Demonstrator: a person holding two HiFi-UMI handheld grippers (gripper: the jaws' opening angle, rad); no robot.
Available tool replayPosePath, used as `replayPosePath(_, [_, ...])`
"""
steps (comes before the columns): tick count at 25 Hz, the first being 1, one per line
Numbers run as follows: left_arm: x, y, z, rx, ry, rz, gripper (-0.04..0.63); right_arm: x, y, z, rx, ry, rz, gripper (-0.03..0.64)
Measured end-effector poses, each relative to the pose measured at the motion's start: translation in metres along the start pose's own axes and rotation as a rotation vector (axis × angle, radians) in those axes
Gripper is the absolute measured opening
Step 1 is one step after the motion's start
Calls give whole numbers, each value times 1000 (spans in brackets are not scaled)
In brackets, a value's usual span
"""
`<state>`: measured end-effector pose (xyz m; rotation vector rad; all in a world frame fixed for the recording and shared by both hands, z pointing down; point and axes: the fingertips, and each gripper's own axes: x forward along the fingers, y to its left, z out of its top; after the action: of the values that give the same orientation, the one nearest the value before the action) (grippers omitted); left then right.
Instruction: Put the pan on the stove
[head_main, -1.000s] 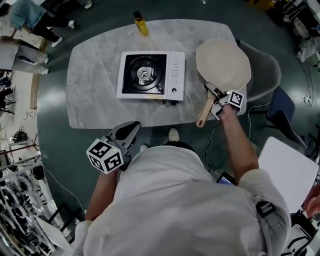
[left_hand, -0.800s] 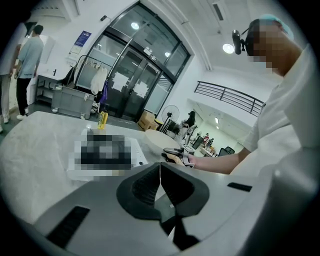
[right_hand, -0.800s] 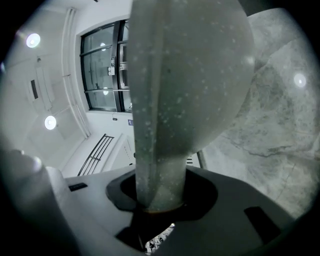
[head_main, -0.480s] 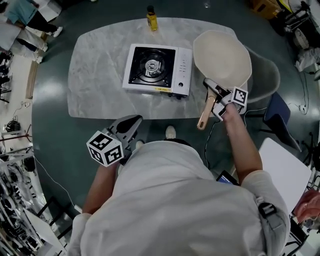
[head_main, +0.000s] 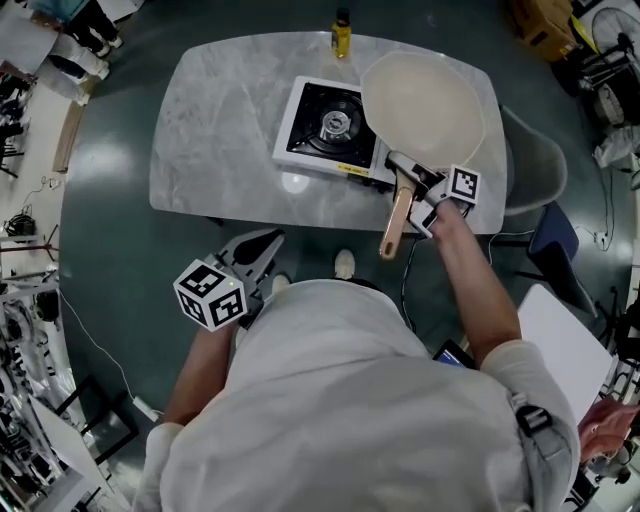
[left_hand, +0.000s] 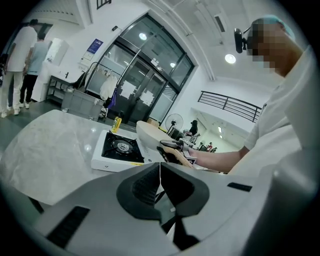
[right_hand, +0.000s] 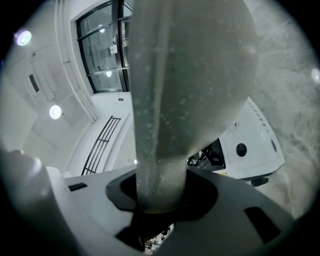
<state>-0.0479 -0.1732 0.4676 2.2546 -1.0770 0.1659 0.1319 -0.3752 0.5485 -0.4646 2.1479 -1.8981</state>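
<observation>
Gripping the cream frying pan (head_main: 422, 108) by its handle, the right tongs (head_main: 410, 183) hold it partly over the portable gas stove (head_main: 325, 125); the left tongs (head_main: 268, 243) are closed, empty

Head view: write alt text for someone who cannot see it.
The right gripper holds a cream pan by its handle, the bowl overlapping the right edge of a stove on a marble table. The left gripper is shut, empty.

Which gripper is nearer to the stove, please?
Right. The right gripper, holding the pan by its handle, is by the right edge of the stove; the left gripper hangs off the table, near the person's body.
</observation>
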Motion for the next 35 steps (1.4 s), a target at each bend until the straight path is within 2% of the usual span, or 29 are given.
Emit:
replayPosePath(6, [-51,30,-9,-27,-29,35,20,73,5,-42,-7,72,-2,145])
replayPosePath(18, [-78,28,-23,-69,-65,103,20,118,-6,-56,0,111,-21,146])
replayPosePath(23, [-108,49,-26,-87,-74,120,20,147,-5,-72,-1,100,-23,146])
replayPosePath(35, [-103,50,-26,-86,-69,105,20,141,-13,-68,-5,80,-27,149])
